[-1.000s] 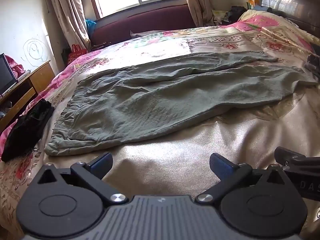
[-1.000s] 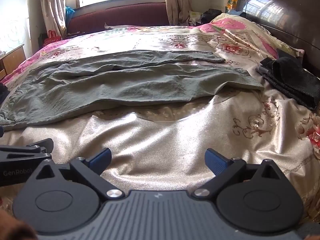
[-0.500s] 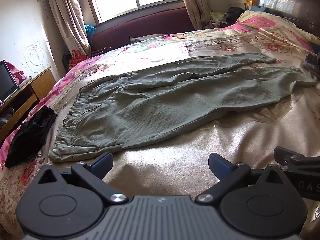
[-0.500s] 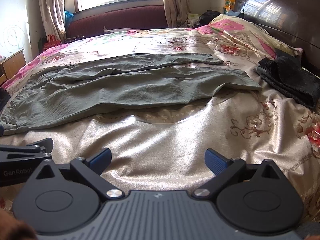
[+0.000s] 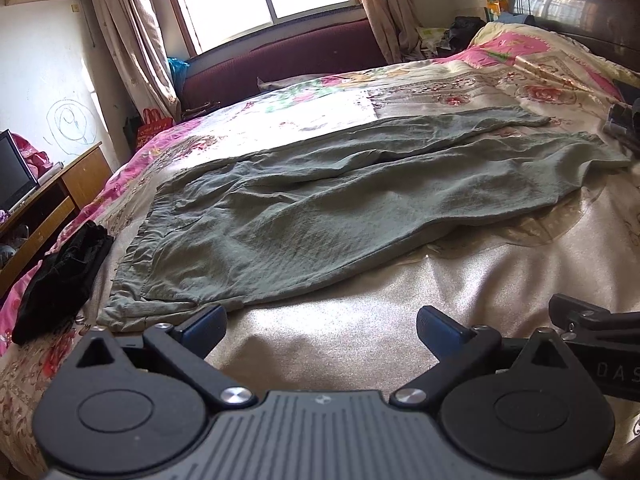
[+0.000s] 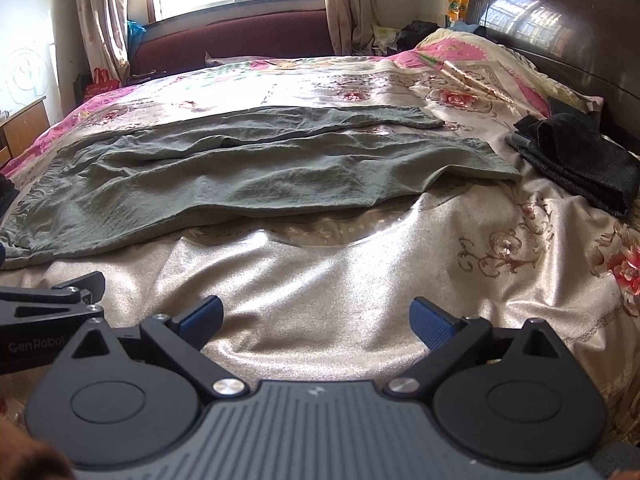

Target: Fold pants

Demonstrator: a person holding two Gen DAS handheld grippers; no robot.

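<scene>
Pants (image 5: 340, 208) flat on bedspread (image 5: 360, 340), waistband corner behind left tongs (image 5: 322, 322).

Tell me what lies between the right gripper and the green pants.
Only bare bedspread: the right wrist view shows nothing lying between the open right gripper and the near edge of the green pants, which are spread flat.

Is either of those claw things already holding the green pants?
No: the left gripper and right gripper are both open above the bedspread, short of the green pants lying flat.
</scene>
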